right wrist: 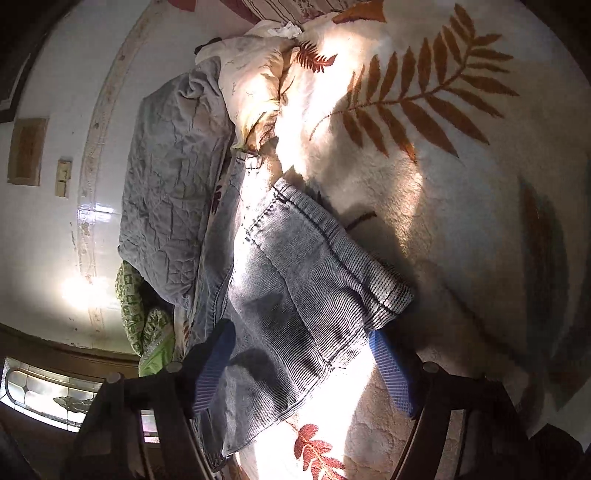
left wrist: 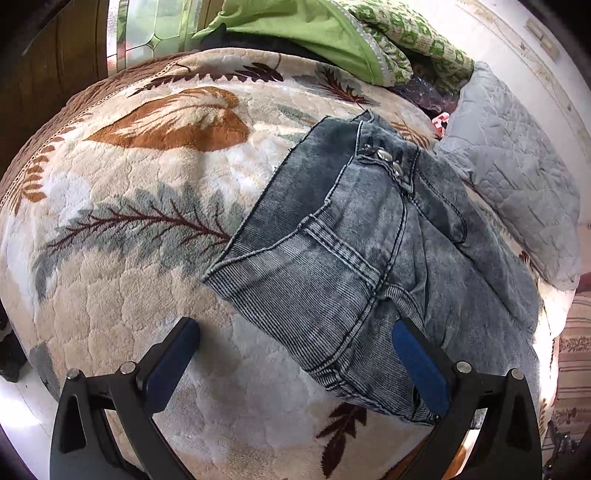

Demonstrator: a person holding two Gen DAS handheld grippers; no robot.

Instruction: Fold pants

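Grey-blue washed jeans (left wrist: 354,236) lie folded on a fleece blanket with a leaf print (left wrist: 129,206). The waistband with metal buttons (left wrist: 384,158) points to the far side. My left gripper (left wrist: 295,343) is open just above the near edge of the jeans; its right finger (left wrist: 417,365) lies over the denim. In the right wrist view the jeans (right wrist: 295,280) lie between the open fingers of my right gripper (right wrist: 299,354), with the hem end (right wrist: 391,295) to the right. Neither gripper holds cloth.
A grey quilted pillow (left wrist: 517,177) lies right of the jeans, also in the right wrist view (right wrist: 173,199). Green clothing (left wrist: 332,33) is piled at the far end. A white wall (right wrist: 55,240) borders the bed. Bare blanket spreads left (left wrist: 110,295).
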